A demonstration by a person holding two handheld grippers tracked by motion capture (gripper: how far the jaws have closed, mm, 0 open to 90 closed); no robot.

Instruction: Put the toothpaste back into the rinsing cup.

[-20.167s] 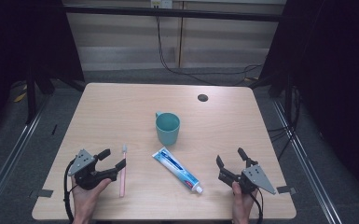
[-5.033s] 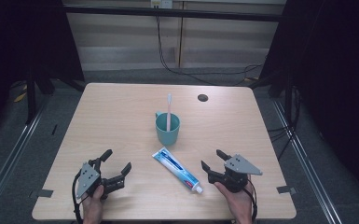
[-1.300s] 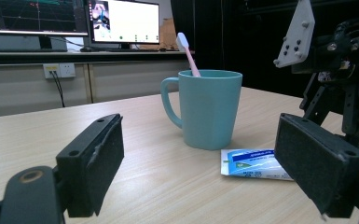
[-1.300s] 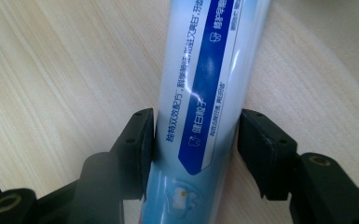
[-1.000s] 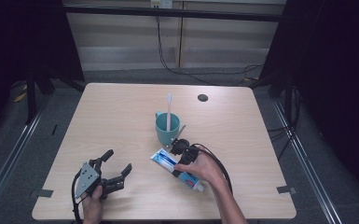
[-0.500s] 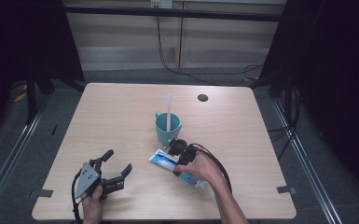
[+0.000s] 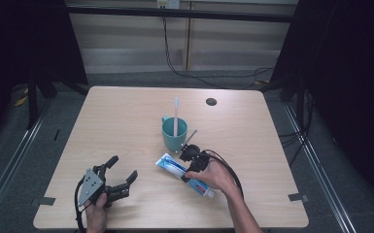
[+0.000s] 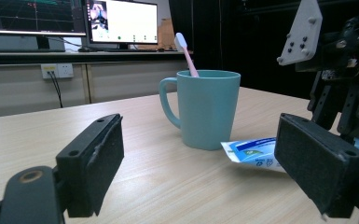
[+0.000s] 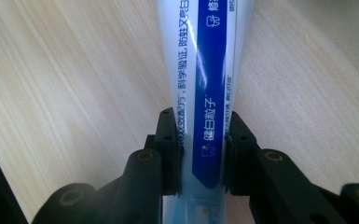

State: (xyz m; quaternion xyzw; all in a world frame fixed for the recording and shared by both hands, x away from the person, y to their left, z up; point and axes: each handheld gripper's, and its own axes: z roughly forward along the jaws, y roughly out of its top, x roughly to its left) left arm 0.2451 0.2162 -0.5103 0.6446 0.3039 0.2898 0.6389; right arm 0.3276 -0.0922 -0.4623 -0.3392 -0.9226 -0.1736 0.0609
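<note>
Now that your right gripper (image 9: 202, 154) has just closed its jaws onto the white-and-blue toothpaste tube (image 7: 182, 171) lying on the light wooden table (image 7: 126, 121) just beside the teal mug (image 7: 174, 134), the grasp looks made and you can lift, while your left gripper (image 7: 119, 174) rests open.

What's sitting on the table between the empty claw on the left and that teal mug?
Nothing: in the high view only bare wood of the table lies between the left claw and the mug. The left gripper view shows the same.
</note>
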